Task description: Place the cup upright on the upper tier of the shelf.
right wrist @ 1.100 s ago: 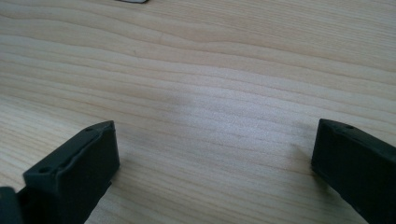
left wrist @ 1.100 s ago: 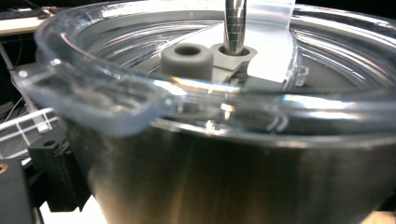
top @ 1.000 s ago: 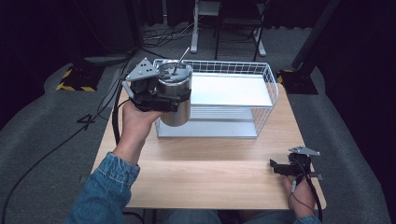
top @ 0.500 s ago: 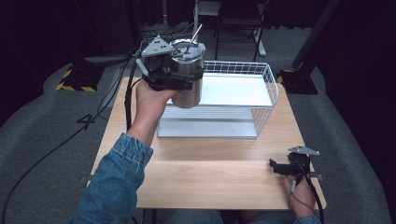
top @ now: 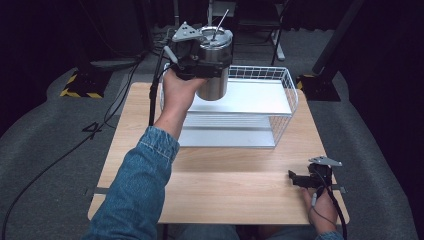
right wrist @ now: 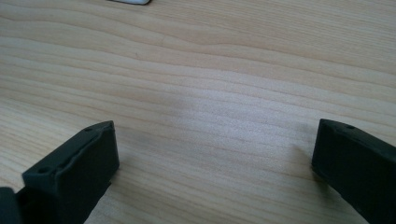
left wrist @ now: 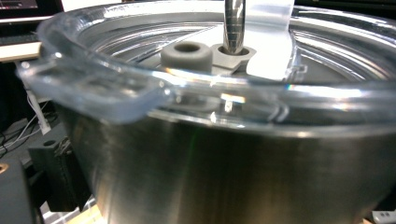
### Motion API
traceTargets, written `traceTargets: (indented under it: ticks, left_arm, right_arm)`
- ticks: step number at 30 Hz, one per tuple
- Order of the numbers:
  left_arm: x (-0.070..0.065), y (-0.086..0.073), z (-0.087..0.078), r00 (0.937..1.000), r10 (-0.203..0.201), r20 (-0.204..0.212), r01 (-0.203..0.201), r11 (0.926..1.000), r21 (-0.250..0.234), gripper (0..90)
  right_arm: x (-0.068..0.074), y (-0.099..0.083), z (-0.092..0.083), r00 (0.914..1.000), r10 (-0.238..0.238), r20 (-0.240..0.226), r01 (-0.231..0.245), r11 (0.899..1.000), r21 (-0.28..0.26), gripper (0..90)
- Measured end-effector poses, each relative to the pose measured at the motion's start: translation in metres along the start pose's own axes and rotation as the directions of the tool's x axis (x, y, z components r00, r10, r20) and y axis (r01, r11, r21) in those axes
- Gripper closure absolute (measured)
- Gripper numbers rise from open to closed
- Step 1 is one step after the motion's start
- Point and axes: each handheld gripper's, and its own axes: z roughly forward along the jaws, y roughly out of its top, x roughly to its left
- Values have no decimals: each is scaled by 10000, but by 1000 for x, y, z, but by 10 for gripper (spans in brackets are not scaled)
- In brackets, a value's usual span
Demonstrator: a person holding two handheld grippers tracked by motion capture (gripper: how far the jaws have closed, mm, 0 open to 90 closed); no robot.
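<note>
A steel tumbler (top: 215, 67) with a clear lid and a metal straw (top: 220, 22) hangs in the air above the left end of the white wire basket (top: 287, 95). My left gripper (top: 202, 57) is shut on the tumbler's upper part. In the left gripper view the tumbler (left wrist: 243, 177), its clear lid (left wrist: 140, 84) and the straw (left wrist: 233, 23) stand very close. My right gripper (top: 295, 178) rests on the wooden table (top: 225, 175) near the front right corner. Its jaws stand wide apart over bare wood (right wrist: 210, 93), and the right gripper (right wrist: 215, 163) holds nothing.
The basket has a white shelf (top: 245, 97) inside and sits at the back middle of the table. Black cable (top: 120, 95) trails off the table's left side. Dark floor and stands surround the table.
My left hand has carried the tumbler up and to the right, from beside the basket's left end to above it. The right gripper has stayed still.
</note>
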Motion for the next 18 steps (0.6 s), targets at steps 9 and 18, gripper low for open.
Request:
traceTargets:
  ticks: [9, 18]
  left_arm:
    - [0, -8, 41, 9993, -259, -260, 260, 9997, 15, 37]
    - [-4, -19, 61, 9987, -121, -500, 138, 9993, 337, 37]
  right_arm:
    - [0, 0, 0, 10000, 2, -16, -2, 10000, 1, 7]
    - [0, 0, 0, 10000, 1, -15, -1, 10000, 0, 7]
